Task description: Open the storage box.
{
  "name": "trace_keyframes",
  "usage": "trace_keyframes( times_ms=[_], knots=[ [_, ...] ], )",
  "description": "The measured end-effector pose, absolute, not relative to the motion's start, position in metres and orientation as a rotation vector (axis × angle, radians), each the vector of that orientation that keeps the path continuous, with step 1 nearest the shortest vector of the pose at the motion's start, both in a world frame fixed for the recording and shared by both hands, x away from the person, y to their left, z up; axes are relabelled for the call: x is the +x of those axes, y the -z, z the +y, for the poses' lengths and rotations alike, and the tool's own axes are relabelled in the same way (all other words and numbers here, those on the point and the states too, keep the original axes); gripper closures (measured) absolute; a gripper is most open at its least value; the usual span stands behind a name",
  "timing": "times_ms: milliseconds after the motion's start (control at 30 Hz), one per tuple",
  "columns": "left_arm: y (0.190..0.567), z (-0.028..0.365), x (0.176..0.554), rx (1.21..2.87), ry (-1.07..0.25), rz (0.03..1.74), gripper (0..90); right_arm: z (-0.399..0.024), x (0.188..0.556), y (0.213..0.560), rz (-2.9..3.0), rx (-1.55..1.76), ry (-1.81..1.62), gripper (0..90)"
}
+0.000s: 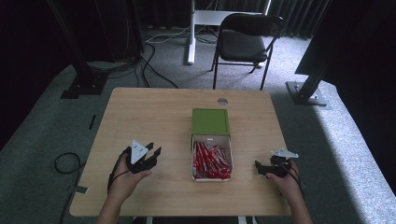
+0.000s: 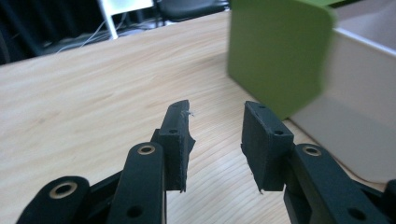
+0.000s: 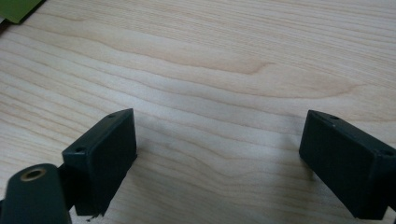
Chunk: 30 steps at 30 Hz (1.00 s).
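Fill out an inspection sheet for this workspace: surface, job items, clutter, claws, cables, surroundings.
Surface: wooden table, bare wood around the box, a round grommet near the far edge.
Job's things: white drawer box pulled out toward the person from its green sleeve; red packets lie inside it.
Clutter: nothing seen on the table.
Claws: left claw open, nothing between its pads, left of the box; right claw wide open over bare wood, right of the box.
Cables: black cable coil on the floor at left; more cables behind the table.
Surroundings: grey carpet, black folding chair, white desk leg, dark frame posts and curtains.
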State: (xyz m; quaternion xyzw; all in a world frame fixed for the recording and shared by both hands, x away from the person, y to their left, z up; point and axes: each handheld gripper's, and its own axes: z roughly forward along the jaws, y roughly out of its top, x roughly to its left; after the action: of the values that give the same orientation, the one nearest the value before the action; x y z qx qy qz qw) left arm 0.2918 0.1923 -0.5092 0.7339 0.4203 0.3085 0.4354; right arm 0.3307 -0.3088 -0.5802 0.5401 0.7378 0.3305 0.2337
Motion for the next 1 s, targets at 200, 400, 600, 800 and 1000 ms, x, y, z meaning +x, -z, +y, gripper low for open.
trace_keyframes(
  times_ms=[200,400,600,800,1000],
  knots=[
    [0.520,0.210,0.290,1.808,-0.794,1.138,56.4,-0.309,0.331,0.580,2.026,1.483,-0.907,10.4],
    [0.530,0.224,0.288,1.776,-0.733,1.200,31.7,-0.309,0.331,0.580,2.027,1.483,-0.907,10.4],
    [0.538,0.232,0.288,1.826,-0.714,1.269,18.2,-0.309,0.331,0.580,2.026,1.483,-0.907,10.4],
    [0.544,0.241,0.287,1.807,-0.708,1.344,14.8,-0.309,0.331,0.580,2.026,1.483,-0.907,10.4],
    [0.548,0.251,0.287,1.814,-0.732,1.391,10.2,-0.309,0.331,0.580,2.027,1.483,-0.907,10.6]
  ],
)
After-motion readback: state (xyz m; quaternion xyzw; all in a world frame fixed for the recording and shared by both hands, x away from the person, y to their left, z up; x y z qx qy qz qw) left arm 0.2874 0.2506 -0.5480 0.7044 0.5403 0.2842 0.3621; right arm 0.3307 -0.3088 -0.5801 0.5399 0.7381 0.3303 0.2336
